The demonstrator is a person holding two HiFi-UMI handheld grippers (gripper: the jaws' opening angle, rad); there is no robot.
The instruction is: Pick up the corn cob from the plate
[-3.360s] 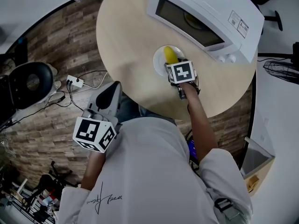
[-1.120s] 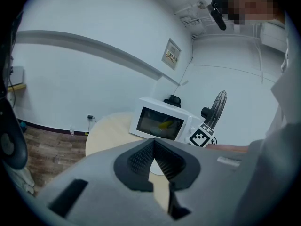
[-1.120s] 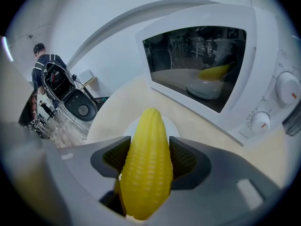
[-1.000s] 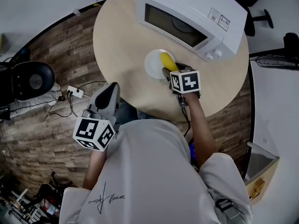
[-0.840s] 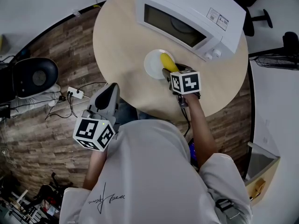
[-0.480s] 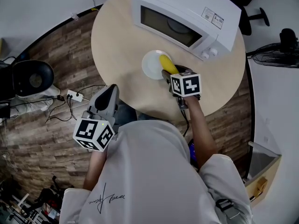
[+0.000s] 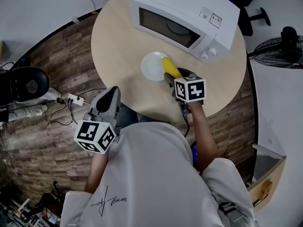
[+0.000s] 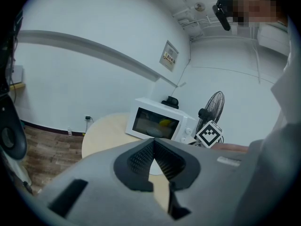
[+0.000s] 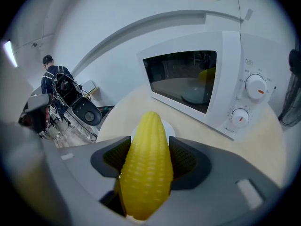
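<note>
A yellow corn cob (image 9: 146,166) fills the right gripper view, clamped between the jaws of my right gripper (image 9: 148,160). In the head view the corn cob (image 7: 170,68) pokes out from under the right gripper (image 7: 173,76) at the right rim of the white plate (image 7: 152,66), lifted clear of its middle. The plate (image 9: 167,127) shows just behind the cob's tip. My left gripper (image 7: 108,101) hangs off the table's near edge, and the left gripper (image 8: 153,155) has its pads pressed together with nothing between them.
A white microwave (image 7: 182,14) with a closed door stands on the round wooden table (image 7: 118,41) behind the plate. A power strip with cables (image 7: 73,100) lies on the wood floor at left. A standing fan (image 7: 278,46) is at right.
The right gripper has closed on the corn cob and carried it from the plate's middle to its right rim. The left gripper has stayed in place.
</note>
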